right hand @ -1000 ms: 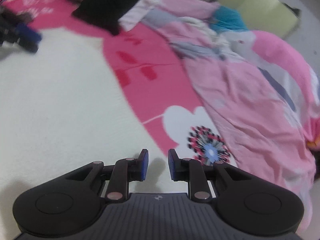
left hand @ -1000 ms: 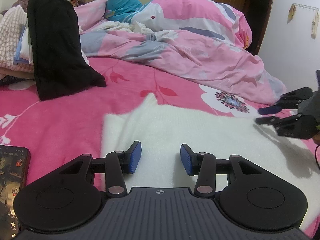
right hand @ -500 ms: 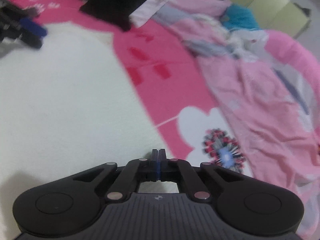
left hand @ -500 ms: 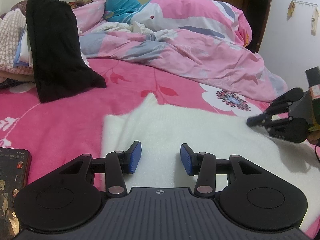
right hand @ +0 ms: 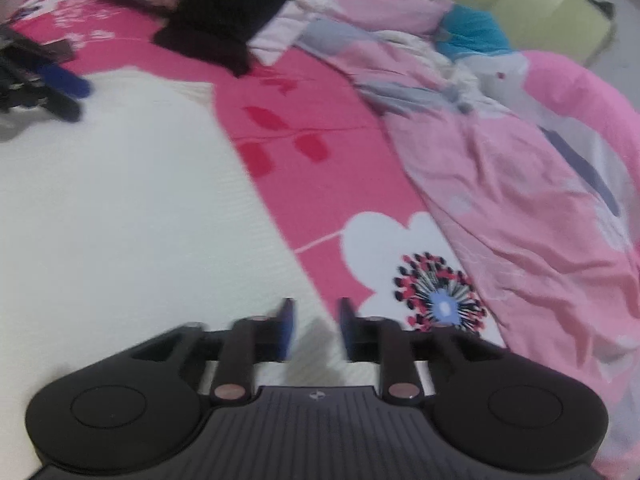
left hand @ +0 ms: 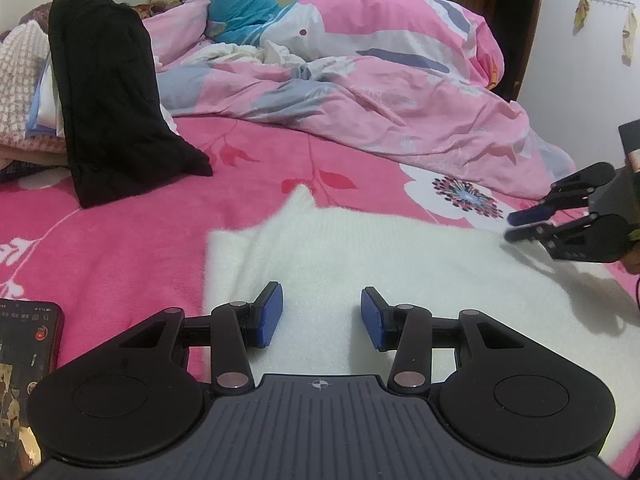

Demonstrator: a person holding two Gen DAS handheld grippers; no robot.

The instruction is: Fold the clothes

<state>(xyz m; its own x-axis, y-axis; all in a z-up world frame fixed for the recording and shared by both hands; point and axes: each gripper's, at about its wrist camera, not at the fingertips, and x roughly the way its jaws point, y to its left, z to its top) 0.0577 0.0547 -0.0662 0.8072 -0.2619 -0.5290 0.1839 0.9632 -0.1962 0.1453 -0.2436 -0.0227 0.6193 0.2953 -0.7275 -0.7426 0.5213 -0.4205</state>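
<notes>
Both grippers (left hand: 321, 317) (right hand: 315, 330) low over sweater (left hand: 400, 264)

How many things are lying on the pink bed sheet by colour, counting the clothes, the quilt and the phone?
White: 1, the white sweater lying flat
Black: 1, the black garment draped over a pile
Teal: 1, the teal cloth at the back
Pink patterned: 1, the quilt
Dark: 1, the phone
Total: 5

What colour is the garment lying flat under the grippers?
The garment is white, fluffy-looking, with no pattern visible. It shows best in the left wrist view.
</notes>
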